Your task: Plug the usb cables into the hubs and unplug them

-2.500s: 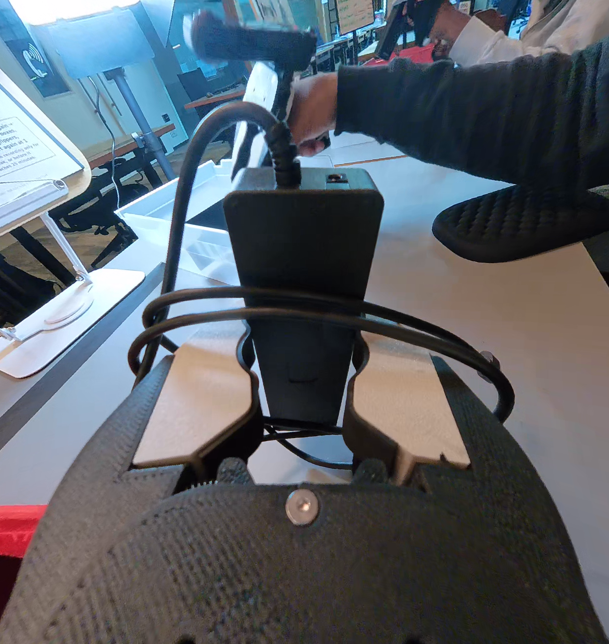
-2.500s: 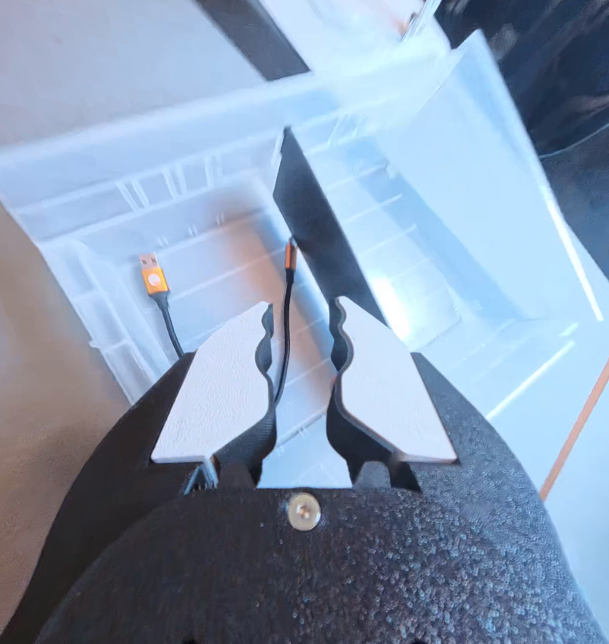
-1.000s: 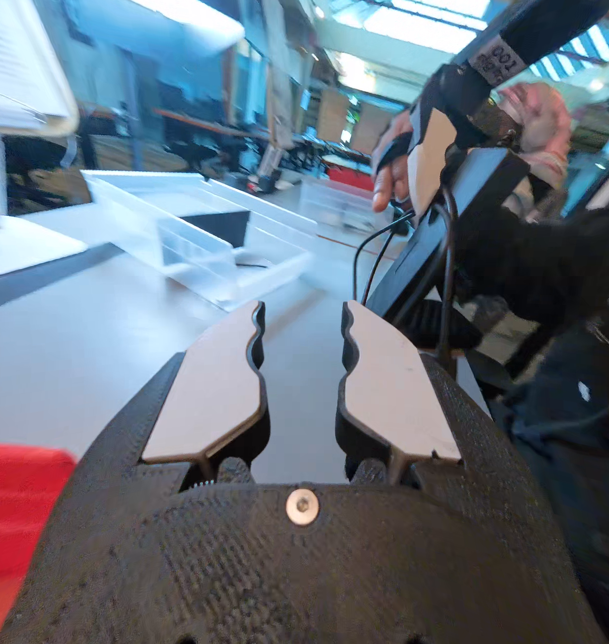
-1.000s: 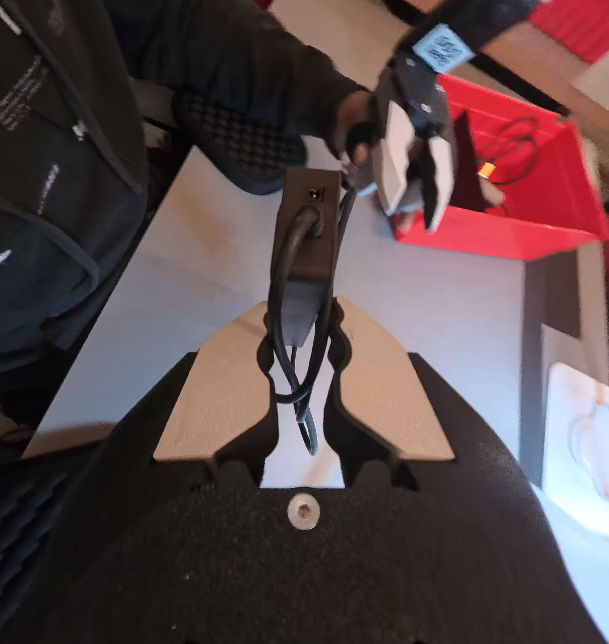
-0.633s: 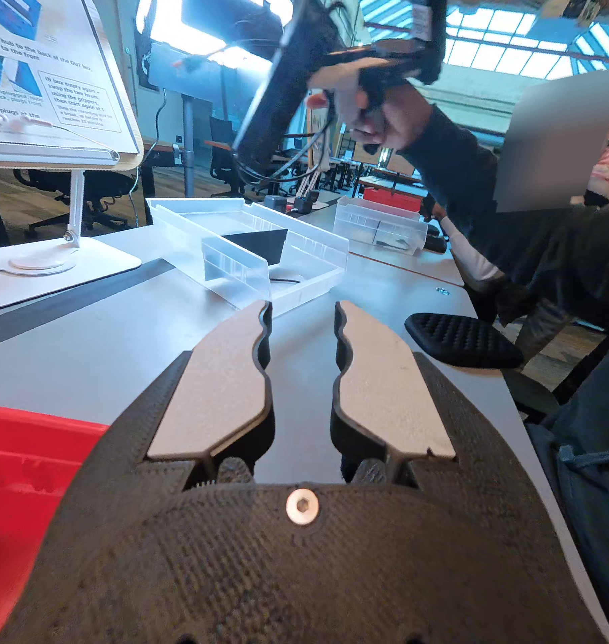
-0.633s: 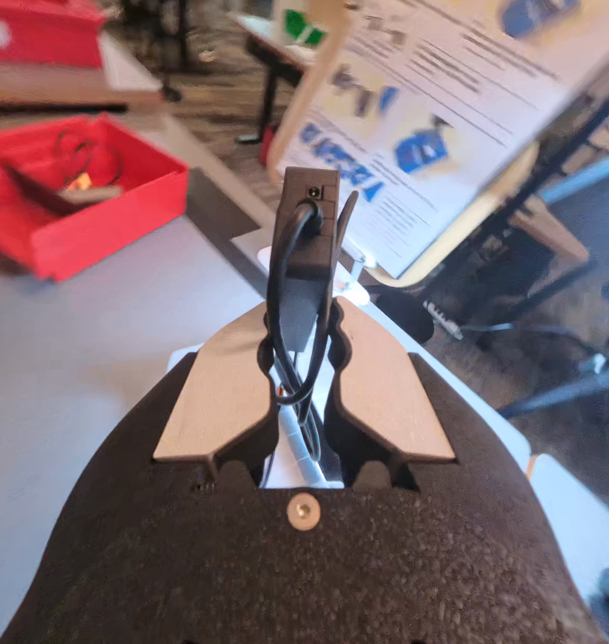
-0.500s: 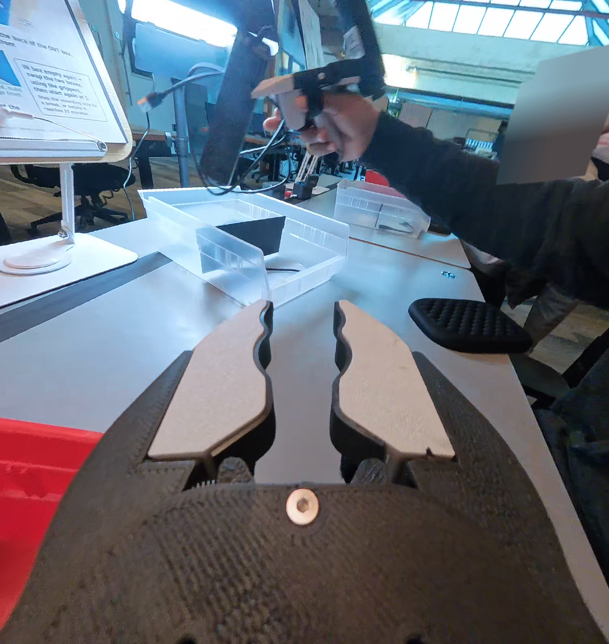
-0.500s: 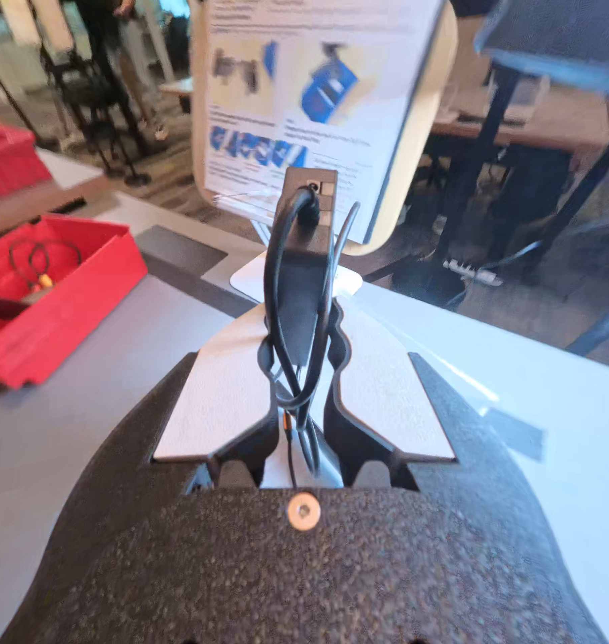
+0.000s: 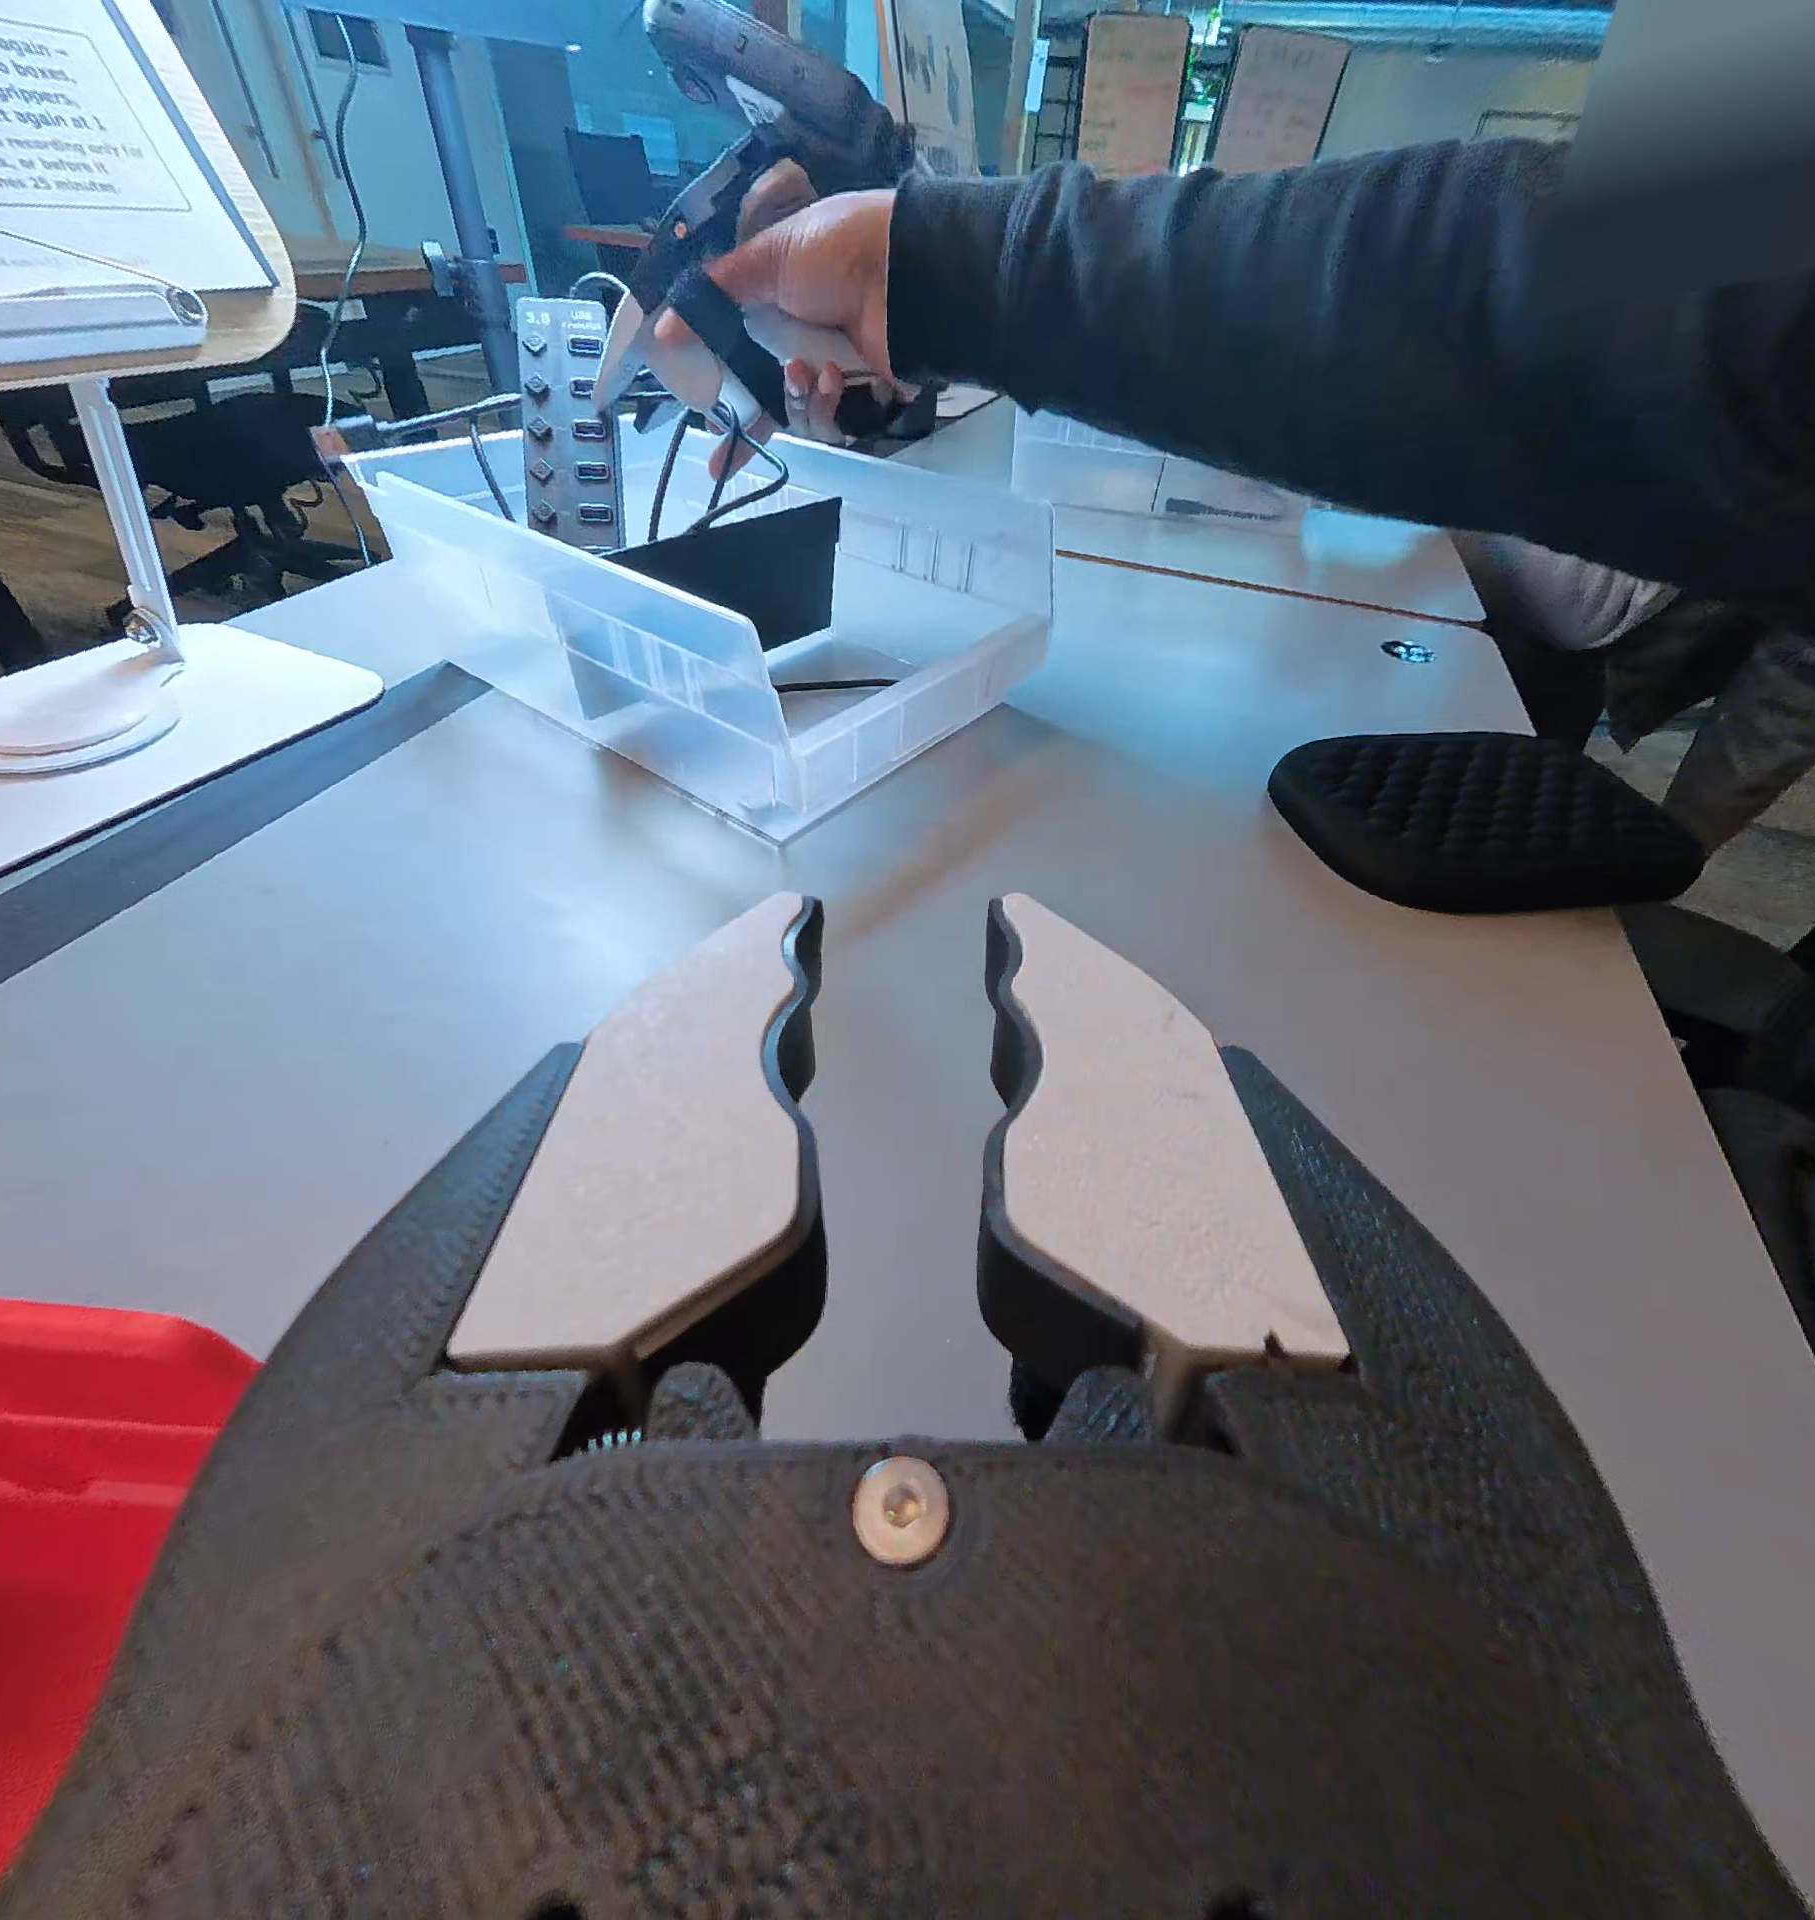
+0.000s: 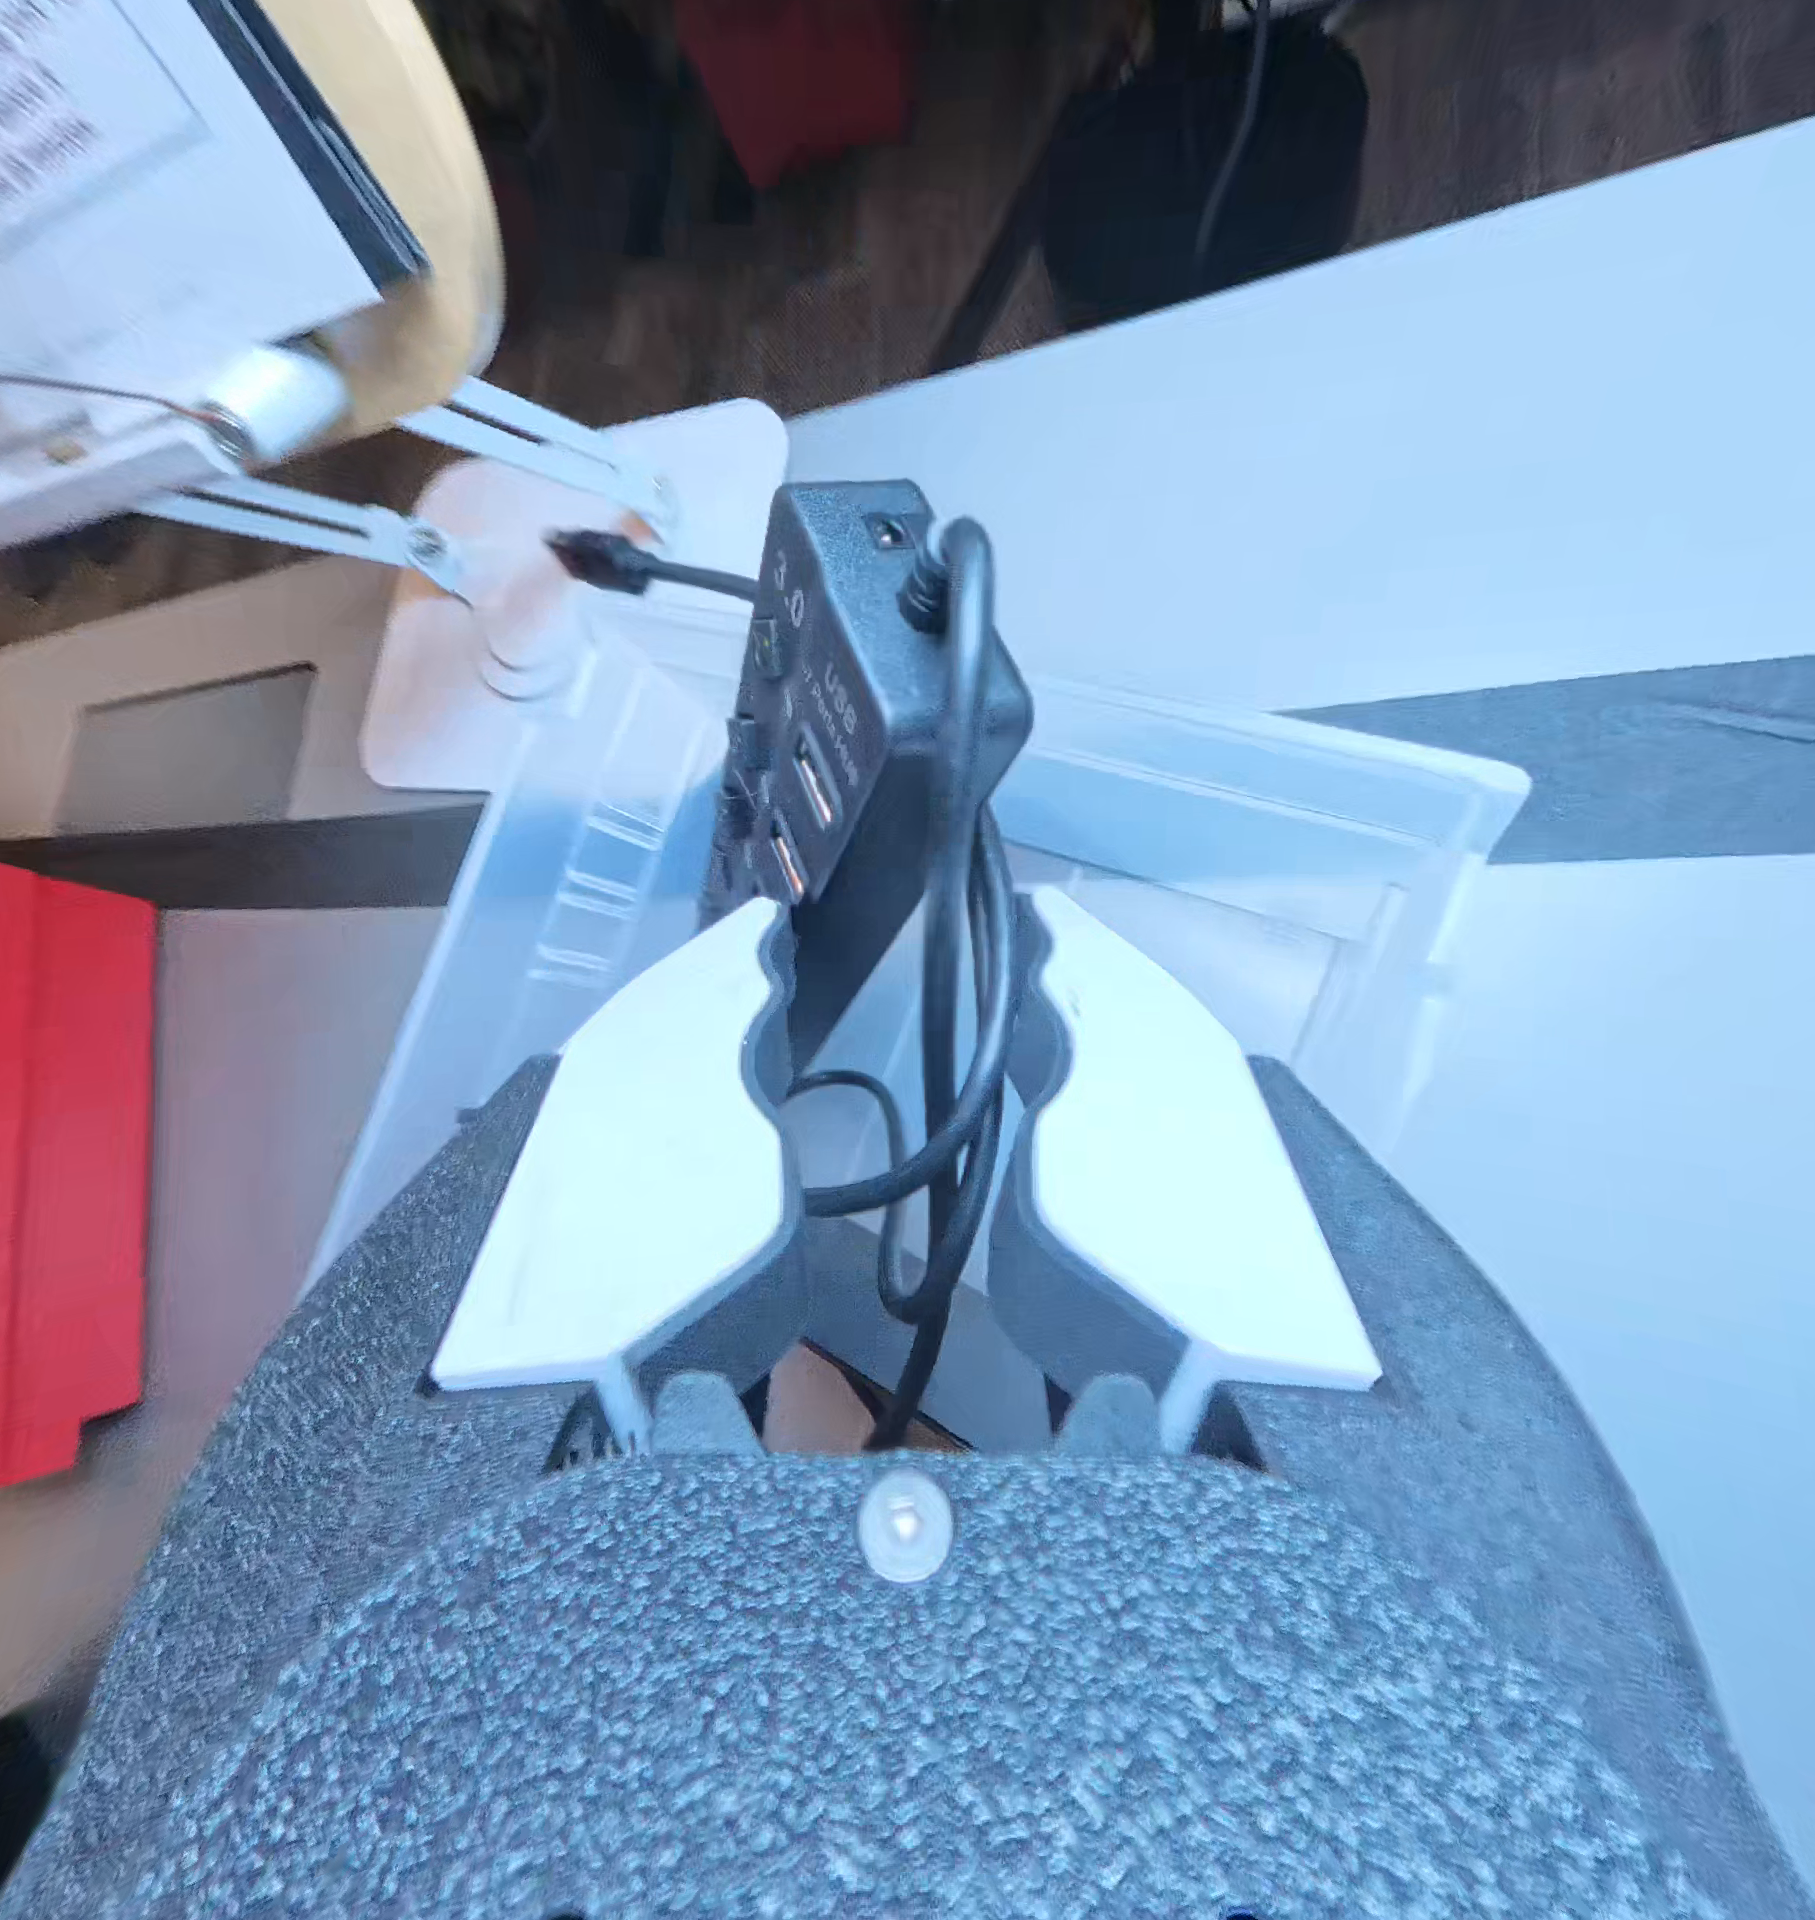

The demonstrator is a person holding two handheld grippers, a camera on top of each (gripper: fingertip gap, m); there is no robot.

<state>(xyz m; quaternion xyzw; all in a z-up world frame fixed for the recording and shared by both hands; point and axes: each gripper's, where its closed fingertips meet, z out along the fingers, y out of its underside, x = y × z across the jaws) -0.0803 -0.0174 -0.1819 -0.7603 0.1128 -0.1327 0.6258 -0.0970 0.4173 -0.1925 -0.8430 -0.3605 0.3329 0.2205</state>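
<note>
The right hand-held gripper (image 10: 898, 925) is clamped on the lower end of a black multi-port USB hub (image 10: 861, 717), which stands up from the jaws at the centre of the right wrist view, port face turned to the left of the frame, over a clear plastic bin (image 10: 1298, 821). In the left wrist view the same hub (image 9: 570, 416) appears at upper centre, upright above the bin (image 9: 882, 582), with the right hand-held gripper (image 9: 638, 364) at its side. The hub looks like a rigid, light plastic bar, so a pinch across its narrow flanks should hold it firmly; its smooth shell may twist in the jaws if a plug is pushed in off-axis. Its black cable (image 10: 970, 997) hangs in loose loops between the fingers (image 10: 654, 1122) and is limp, likely to snag or be trapped in the pinch. The cable's connector end (image 10: 596, 551) pokes out at upper left; that stiff moulded plug, not the soft cord, seems the place to grip for insertion. The left hand-held gripper (image 9: 903, 935) is empty, jaws parted, low over the grey worktop (image 9: 311, 987), with a red bin (image 9: 61, 1455) at lower left.
</note>
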